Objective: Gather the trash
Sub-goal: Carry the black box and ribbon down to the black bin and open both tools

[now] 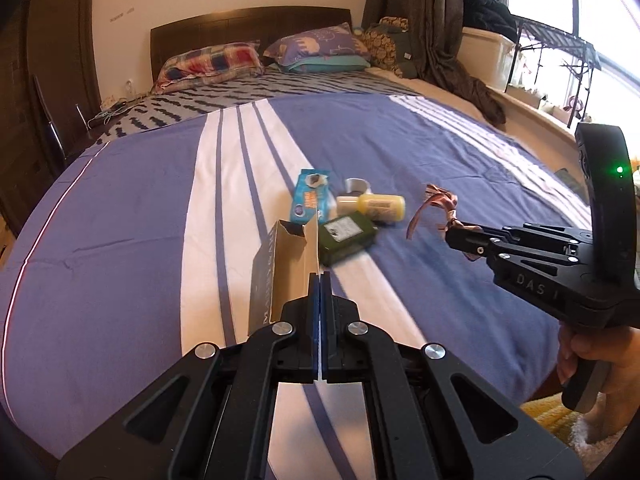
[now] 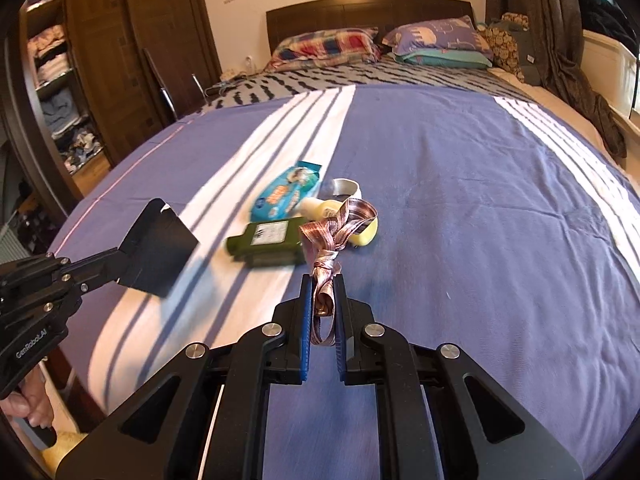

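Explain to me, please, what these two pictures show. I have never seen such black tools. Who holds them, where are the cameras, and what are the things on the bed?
There is no robot here. A person holds two hand-held grippers, each with two fingers and a wide-angle camera looking along them. One picture comes from each tool, so each also sees the other.

The left gripper is shut on an open dark cardboard box. The right gripper is shut on a brownish ribbon.

Still lying on the striped blue bedspread are a blue snack wrapper, a green flat bottle, a yellow bottle and a small grey cup-like piece. They look like the trash to collect.
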`<state>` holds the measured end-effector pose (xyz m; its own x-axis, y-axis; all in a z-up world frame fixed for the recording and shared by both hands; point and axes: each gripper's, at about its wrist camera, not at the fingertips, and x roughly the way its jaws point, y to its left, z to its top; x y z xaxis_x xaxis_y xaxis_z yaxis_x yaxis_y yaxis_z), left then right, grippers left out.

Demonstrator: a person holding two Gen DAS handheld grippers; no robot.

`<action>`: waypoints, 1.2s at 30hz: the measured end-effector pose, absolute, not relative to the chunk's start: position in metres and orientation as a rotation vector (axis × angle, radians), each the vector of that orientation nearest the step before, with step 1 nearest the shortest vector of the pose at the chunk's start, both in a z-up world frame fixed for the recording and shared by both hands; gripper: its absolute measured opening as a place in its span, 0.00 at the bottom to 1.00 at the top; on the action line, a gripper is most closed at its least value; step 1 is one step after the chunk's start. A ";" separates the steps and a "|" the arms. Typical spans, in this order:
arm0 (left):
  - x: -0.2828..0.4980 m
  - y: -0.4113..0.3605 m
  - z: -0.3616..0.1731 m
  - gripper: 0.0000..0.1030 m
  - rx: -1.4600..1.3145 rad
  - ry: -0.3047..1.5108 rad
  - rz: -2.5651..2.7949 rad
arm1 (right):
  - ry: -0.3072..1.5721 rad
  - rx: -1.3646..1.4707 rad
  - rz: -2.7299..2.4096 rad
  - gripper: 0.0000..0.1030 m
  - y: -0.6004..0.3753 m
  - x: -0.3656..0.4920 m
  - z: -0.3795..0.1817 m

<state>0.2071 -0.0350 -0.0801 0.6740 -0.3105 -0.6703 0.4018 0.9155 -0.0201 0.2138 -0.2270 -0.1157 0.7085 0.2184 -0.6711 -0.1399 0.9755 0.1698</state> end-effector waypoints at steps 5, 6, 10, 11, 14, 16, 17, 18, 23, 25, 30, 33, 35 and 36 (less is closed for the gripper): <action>0.163 -0.037 -0.061 0.00 0.106 0.711 -0.423 | 0.730 0.100 0.210 0.11 -0.228 0.169 -0.097; 0.154 -0.037 -0.057 0.00 0.101 0.708 -0.433 | 0.725 0.098 0.209 0.11 -0.229 0.159 -0.094; 0.123 -0.040 -0.044 0.00 0.095 0.686 -0.451 | 0.704 0.092 0.199 0.11 -0.232 0.127 -0.082; 0.115 -0.041 -0.041 0.00 0.094 0.678 -0.456 | 0.697 0.092 0.197 0.11 -0.233 0.120 -0.079; 0.092 -0.043 -0.033 0.00 0.095 0.657 -0.468 | 0.664 0.090 0.189 0.11 -0.236 0.092 -0.066; 0.076 -0.044 -0.029 0.00 0.095 0.644 -0.478 | 0.640 0.088 0.186 0.11 -0.238 0.073 -0.058; 0.065 -0.044 -0.027 0.00 0.096 0.635 -0.485 | 0.631 0.088 0.187 0.11 -0.239 0.065 -0.056; 0.059 -0.044 -0.026 0.00 0.096 0.632 -0.489 | 0.620 0.088 0.189 0.11 -0.240 0.053 -0.053; 0.021 -0.040 -0.025 0.00 0.094 0.613 -0.516 | 0.605 0.085 0.208 0.11 -0.243 0.019 -0.051; 0.007 -0.038 -0.027 0.00 0.093 0.612 -0.524 | 0.608 0.086 0.219 0.11 -0.244 0.007 -0.054; -0.016 -0.031 -0.038 0.00 0.074 0.641 -0.544 | 0.638 0.079 0.234 0.11 -0.238 -0.016 -0.070; -0.026 -0.028 -0.050 0.00 0.066 0.671 -0.553 | 0.664 0.079 0.241 0.11 -0.234 -0.027 -0.082; -0.032 -0.028 -0.060 0.00 0.065 0.694 -0.561 | 0.687 0.087 0.240 0.11 -0.232 -0.032 -0.093; -0.034 -0.028 -0.067 0.00 0.066 0.708 -0.565 | 0.700 0.091 0.242 0.11 -0.230 -0.035 -0.098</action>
